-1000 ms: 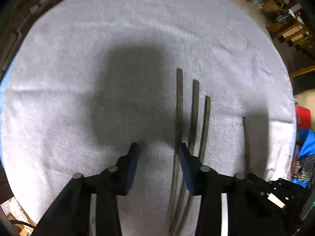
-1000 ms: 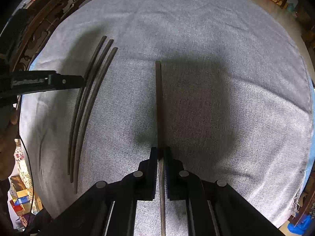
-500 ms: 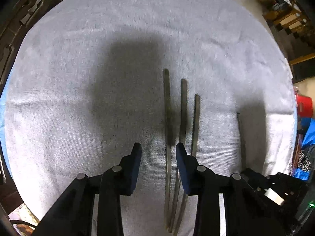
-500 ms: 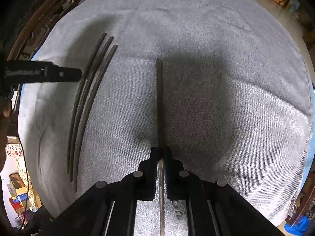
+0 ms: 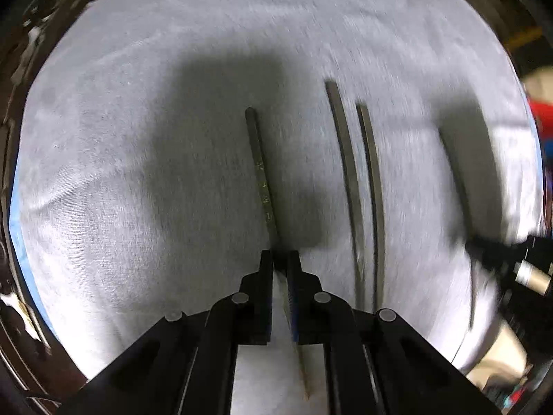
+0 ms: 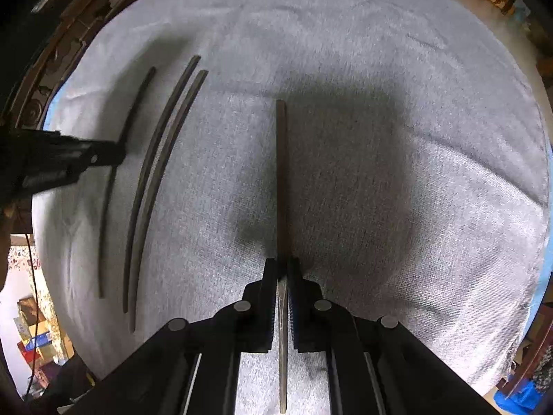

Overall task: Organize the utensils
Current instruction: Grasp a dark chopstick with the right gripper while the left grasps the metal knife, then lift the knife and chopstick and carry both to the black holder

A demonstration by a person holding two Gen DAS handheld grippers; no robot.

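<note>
- Now, on my left side, the left tongs (image 5: 279, 259) are clamped on one chopstick (image 5: 260, 169); its long axis runs straight ahead from the jaws, over the grey cloth (image 5: 121, 173).
- Just to its right, two loose chopsticks (image 5: 349, 173) lie parallel on the cloth, nearer my left hand.
- Farther right, the right tongs (image 6: 281, 266) are pinched shut on another stick (image 6: 281, 173), also pointing forward.
- A second ago my left tongs gaped empty and three sticks lay together.

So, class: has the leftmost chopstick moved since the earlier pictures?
Yes. The leftmost chopstick, now clamped in the left gripper, has shifted left, away from the two chopsticks lying on the towel.
</note>
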